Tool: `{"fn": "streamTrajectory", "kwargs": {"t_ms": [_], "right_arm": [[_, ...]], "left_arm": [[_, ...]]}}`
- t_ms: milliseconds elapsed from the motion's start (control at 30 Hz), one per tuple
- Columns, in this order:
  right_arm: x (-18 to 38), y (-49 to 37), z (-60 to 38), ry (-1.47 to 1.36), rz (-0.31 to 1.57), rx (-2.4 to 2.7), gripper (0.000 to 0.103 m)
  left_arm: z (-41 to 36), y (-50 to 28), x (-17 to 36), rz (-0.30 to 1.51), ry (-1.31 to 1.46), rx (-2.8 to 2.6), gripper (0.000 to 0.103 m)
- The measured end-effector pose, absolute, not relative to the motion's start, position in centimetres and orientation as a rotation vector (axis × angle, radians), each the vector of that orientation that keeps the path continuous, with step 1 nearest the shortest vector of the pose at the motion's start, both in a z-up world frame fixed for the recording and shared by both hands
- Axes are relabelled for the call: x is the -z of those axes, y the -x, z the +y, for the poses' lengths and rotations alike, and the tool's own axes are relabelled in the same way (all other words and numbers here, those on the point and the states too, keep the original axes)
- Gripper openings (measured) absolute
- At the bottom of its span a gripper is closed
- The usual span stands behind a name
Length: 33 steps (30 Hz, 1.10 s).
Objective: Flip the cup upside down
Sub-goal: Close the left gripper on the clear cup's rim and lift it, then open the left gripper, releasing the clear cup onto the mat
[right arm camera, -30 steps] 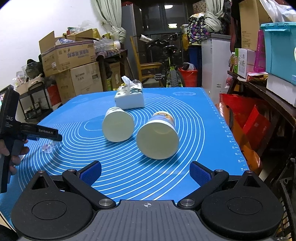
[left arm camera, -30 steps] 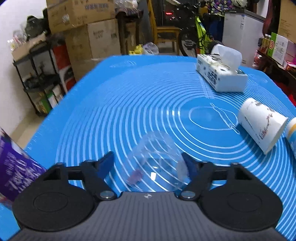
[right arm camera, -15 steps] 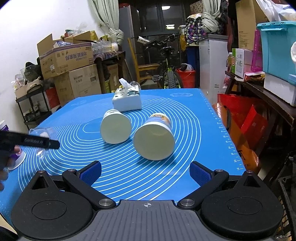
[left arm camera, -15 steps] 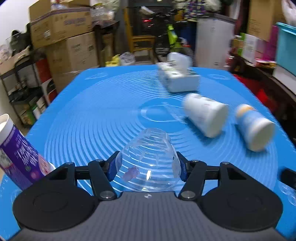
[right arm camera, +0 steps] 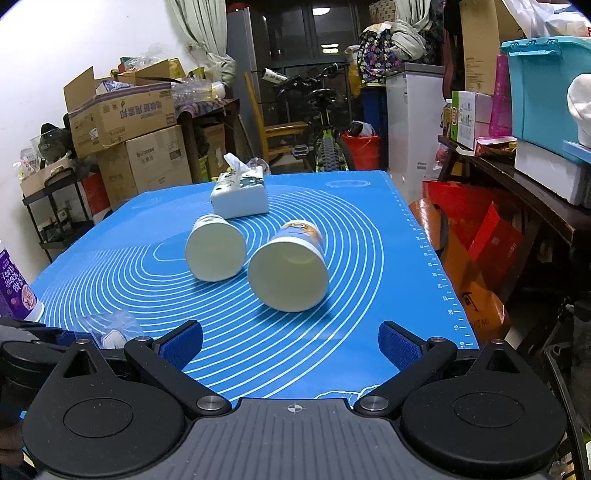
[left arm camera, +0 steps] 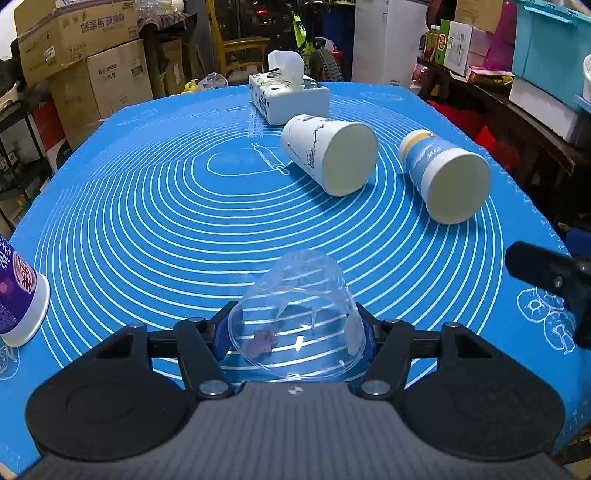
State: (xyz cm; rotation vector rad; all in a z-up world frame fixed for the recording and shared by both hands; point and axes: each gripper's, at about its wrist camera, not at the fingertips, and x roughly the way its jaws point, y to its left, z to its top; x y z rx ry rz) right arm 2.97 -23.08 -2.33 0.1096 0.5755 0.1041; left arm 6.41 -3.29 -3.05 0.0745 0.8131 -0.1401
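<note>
Left tongs pinch the clear cup, seen plainly only in their own view; right tongs spread

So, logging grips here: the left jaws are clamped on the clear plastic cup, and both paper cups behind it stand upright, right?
Not quite: the white paper cup and blue paper cup lie on their sides, as the left wrist view shows. The left gripper does clamp the clear plastic cup.

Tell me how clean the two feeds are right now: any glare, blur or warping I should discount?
Left wrist view: sharp; the clear cup in the left claw shows small specular glints, and the mat rings bow from the fisheye. Right wrist view: also sharp at the paper cups, edges heavily curved, ceiling light bright but not washing out the table.
</note>
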Motion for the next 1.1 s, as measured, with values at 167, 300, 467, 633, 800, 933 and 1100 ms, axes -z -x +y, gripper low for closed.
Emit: {"fn": "streamTrajectory", "kwargs": {"t_ms": [167, 300, 467, 633, 800, 933, 1100], "right_arm": [[2.4, -3.0, -23.2, -0.112, 0.578, -0.103, 0.101], [2.5, -3.2, -23.2, -0.113, 0.583, -0.103, 0.101], [2.5, -3.2, -23.1, -0.108, 0.586, -0.103, 0.101], [2.2, -3.2, -23.0, -0.101, 0.584, -0.105, 0.101], [0.3, -3.9, -22.0, -0.09, 0.587, -0.147, 0.101], [-1.3, -5.2, -20.5, -0.106, 0.633, -0.222, 0.101], [-1.8, -8.1, -17.9, -0.139, 0.76, -0.294, 0.101]], "left_arm": [[-3.3, -6.0, 2.7, 0.796, -0.062, 0.144, 0.086], [-3.8, -6.1, 2.9, 0.802, -0.088, 0.149, 0.086], [-3.7, -6.0, 2.8, 0.805, -0.075, 0.161, 0.087], [-3.5, -4.9, 1.0, 0.751, -0.062, 0.173, 0.087], [-2.4, -3.6, -1.9, 0.676, -0.08, 0.145, 0.094], [0.1, -3.9, -3.2, 0.65, -0.064, 0.063, 0.094], [3.5, -5.0, -2.5, 0.678, -0.074, -0.036, 0.094]]}}
